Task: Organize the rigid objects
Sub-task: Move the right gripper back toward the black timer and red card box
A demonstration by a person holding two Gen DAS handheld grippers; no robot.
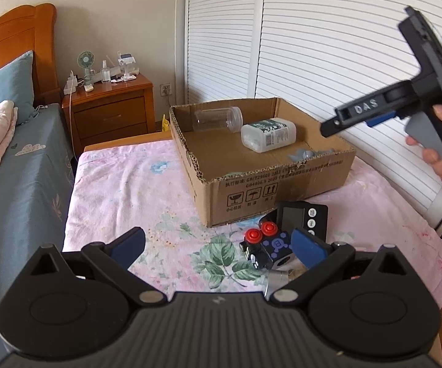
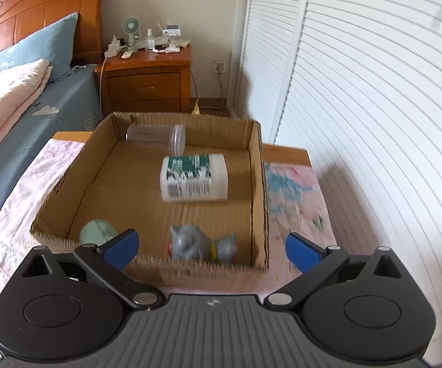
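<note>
A cardboard box (image 2: 257, 184) sits on the floral-clothed worktop (image 1: 123, 190) as the collecting bin, already holding a clear jar (image 2: 156, 136), a labelled white bottle (image 2: 194, 178) and a grey toy (image 2: 201, 243). The right gripper (image 2: 211, 247) hovers above it, jaws wide and empty. The left gripper (image 1: 221, 245), jaws spread and holding nothing, nears a toy train (image 1: 264, 245). "DAS" marks the right gripper.

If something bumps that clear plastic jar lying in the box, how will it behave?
The clear jar lies on its side against the cardboard box's far wall, so it would probably roll. It looks empty, likely light. The smooth plastic may slip in the jaws.
</note>
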